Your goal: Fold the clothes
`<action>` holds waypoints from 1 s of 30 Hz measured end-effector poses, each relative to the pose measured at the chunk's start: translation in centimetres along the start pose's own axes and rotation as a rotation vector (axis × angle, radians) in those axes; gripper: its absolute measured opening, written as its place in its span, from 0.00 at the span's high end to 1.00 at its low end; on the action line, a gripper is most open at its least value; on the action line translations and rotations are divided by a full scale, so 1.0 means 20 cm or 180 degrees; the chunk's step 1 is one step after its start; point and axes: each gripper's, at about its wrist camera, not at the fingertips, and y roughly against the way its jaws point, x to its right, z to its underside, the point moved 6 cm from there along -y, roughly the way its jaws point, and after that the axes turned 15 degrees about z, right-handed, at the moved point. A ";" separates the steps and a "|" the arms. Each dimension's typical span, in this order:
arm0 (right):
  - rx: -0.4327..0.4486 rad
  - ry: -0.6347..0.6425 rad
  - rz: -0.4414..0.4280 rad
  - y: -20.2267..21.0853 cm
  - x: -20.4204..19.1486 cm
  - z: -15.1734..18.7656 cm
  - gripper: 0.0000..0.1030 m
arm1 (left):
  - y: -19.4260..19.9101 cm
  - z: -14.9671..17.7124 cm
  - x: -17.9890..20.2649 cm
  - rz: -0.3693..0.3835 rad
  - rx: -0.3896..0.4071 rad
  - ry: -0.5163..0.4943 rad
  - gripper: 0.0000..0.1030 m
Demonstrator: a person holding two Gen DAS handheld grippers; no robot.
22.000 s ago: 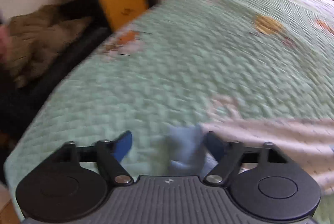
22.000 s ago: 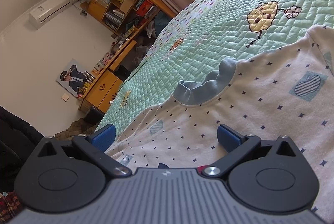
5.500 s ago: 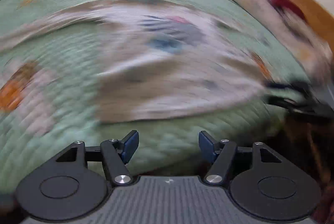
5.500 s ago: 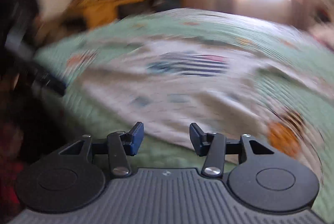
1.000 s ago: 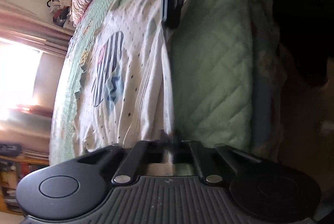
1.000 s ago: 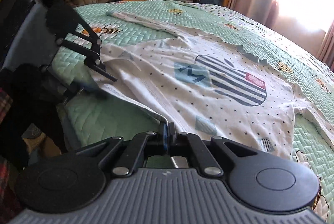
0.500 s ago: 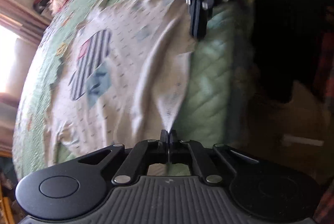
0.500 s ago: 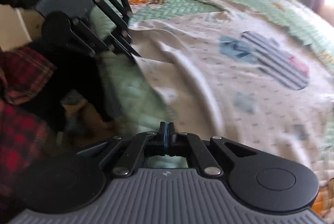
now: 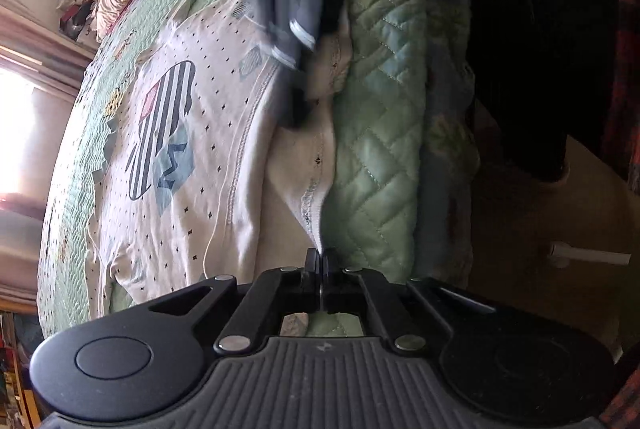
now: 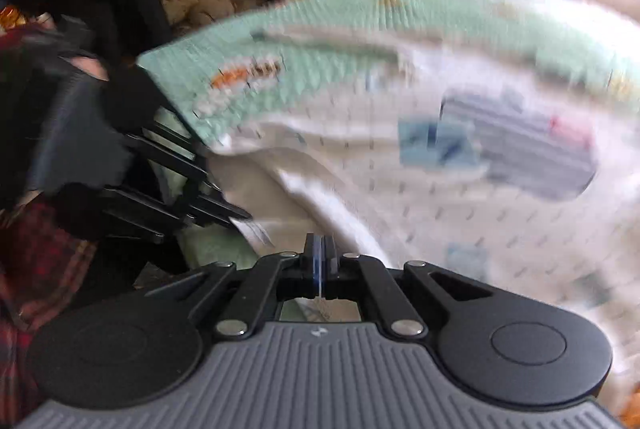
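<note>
Both grippers, left gripper [image 9: 320,261] and right gripper [image 10: 319,249], clamped on hem of white dotted cotton shirt [image 9: 192,157]; thin pinch could slip, dropping edge skewed ahead.

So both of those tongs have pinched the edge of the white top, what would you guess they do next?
Probably carry that edge away from the bedside, over the striped print, to fold the white top in half. The left tongs and right tongs are each shut on its near hem, lifted off the green quilt, while the rest lies spread out.
</note>
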 end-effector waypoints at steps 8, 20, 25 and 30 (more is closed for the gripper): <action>0.0059 -0.0354 -0.0321 0.20 0.01 0.08 0.94 | 0.11 0.06 0.02 0.0087 0.0247 0.0277 0.85; 0.0683 -0.1125 0.0472 0.40 0.38 0.18 0.44 | 0.25 0.26 -0.18 -0.0601 0.0490 0.1216 0.41; 0.0619 -0.0785 0.0874 0.47 0.34 0.27 0.42 | 0.14 0.24 -0.23 -0.0610 0.0238 0.1134 0.47; 0.0595 -0.0519 0.1019 0.49 0.32 0.35 0.42 | 0.13 0.30 -0.25 -0.0465 0.0208 0.1344 0.73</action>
